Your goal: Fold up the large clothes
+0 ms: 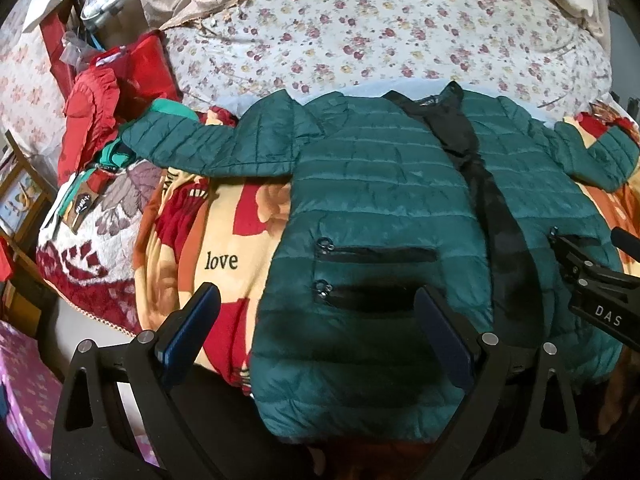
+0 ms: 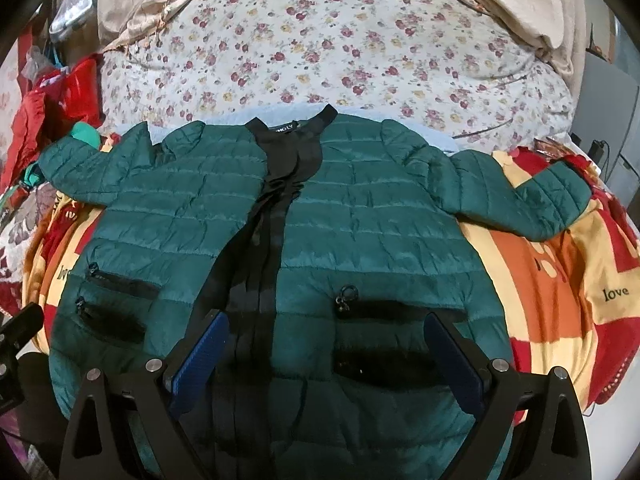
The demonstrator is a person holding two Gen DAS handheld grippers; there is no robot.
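Observation:
A dark green quilted puffer jacket (image 1: 380,200) lies flat and face up on the bed, black front strip in the middle, both sleeves spread out sideways. It fills the right wrist view too (image 2: 360,208). My left gripper (image 1: 316,320) is open and empty, hovering over the jacket's lower left side near two black zip pockets (image 1: 368,256). My right gripper (image 2: 324,344) is open and empty over the lower middle, beside a zip pocket (image 2: 400,310). The right gripper also shows at the right edge of the left wrist view (image 1: 592,276).
The jacket rests on a red, orange and cream blanket with the word "love" (image 1: 222,260), over a floral bedsheet (image 1: 380,32). Red clothes (image 1: 104,104) and a teal item are piled at the left. A beige cover (image 2: 540,12) lies at the bed's far side.

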